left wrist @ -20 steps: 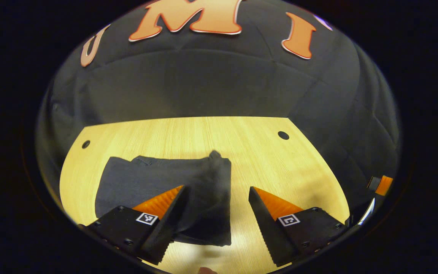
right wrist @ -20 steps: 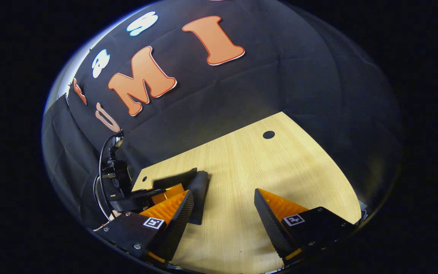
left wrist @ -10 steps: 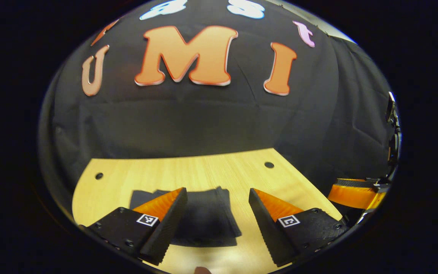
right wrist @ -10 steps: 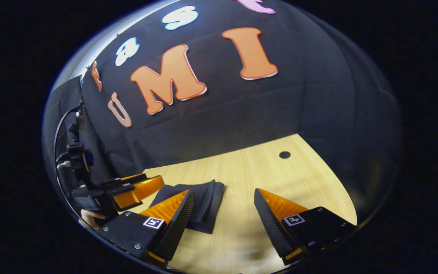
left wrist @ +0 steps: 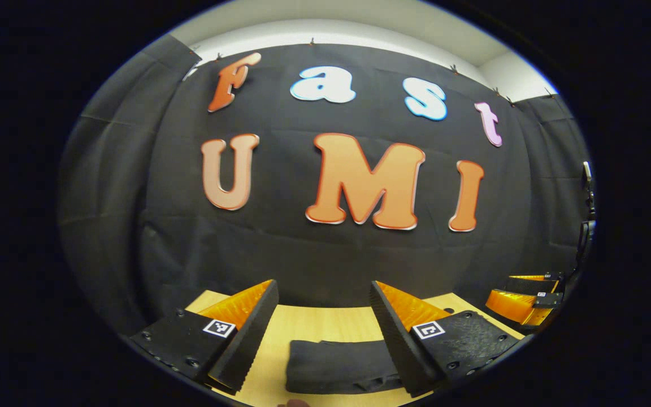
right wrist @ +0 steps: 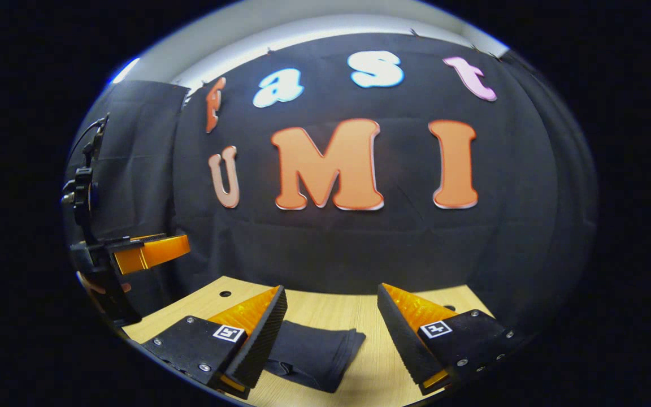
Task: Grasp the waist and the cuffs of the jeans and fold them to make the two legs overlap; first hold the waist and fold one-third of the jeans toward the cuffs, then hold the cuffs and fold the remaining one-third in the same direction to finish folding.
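A pale wooden table (left wrist: 314,325) is seen under a black-draped booth wall. The jeans (left wrist: 339,373) lie on it as a compact folded bundle, at 6 o'clock below the left gripper (left wrist: 324,333). The right gripper (right wrist: 331,339) is likewise held above them. Both jaws stand apart, empty. Folding is judged complete; only withdrawal remains, with open table all around.

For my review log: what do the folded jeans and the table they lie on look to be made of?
The jeans look like a dark, matte woven cloth, probably denim: soft layered edges and a stitched hem show at the fold, though the weave is too fine to confirm. The table looks like light wood or wood-look laminate, smooth with a slight sheen: fine straight grain lines run across it, and a round hole is cut near its corner.
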Demonstrator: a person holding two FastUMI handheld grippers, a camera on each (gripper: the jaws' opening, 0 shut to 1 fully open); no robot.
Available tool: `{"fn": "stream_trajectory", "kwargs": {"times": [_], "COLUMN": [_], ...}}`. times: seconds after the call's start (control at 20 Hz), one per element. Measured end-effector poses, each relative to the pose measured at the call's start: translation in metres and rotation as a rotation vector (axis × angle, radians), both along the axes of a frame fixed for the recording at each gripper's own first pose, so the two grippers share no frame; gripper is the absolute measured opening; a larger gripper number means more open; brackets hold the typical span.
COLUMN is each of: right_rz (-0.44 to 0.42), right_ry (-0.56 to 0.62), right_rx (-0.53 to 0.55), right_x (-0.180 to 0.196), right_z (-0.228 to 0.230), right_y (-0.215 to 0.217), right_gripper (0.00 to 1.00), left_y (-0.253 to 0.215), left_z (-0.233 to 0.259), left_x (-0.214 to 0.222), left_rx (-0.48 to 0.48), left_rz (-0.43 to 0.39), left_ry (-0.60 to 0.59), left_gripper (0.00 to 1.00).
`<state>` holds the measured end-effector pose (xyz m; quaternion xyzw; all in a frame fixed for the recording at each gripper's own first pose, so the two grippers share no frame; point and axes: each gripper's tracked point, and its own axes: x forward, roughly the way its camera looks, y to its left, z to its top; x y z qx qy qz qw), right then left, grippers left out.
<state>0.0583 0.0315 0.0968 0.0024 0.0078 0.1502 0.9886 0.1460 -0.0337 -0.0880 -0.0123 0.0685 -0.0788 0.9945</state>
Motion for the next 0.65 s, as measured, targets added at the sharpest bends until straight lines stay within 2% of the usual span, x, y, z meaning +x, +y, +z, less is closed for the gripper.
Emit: {"fn": "stream_trajectory", "kwargs": {"times": [0.1,0.2,0.35,0.65], "right_rz": [0.030,0.039,0.042,0.024], "right_ry": [-0.023,-0.013,0.000,0.037], "right_rx": [-0.024,-0.021,0.014,0.066], "right_x": [-0.007,-0.011,-0.016,-0.020], "right_z": [0.003,0.001,0.002,0.001], "right_y": [0.025,0.037,0.045,0.047], "right_gripper": [1.00,0.98,0.98,0.98], "left_y": [0.029,0.050,0.078,0.083], "left_z": [-0.007,-0.004,0.005,0.004], "left_x": [-0.008,-0.012,-0.023,-0.027], "left_rx": [-0.022,-0.036,-0.003,-0.025], "left_rz": [0.032,0.051,0.087,0.082], "left_ry": [0.021,-0.010,-0.059,-0.061], "left_gripper": [0.98,0.98,0.98,0.98]}}
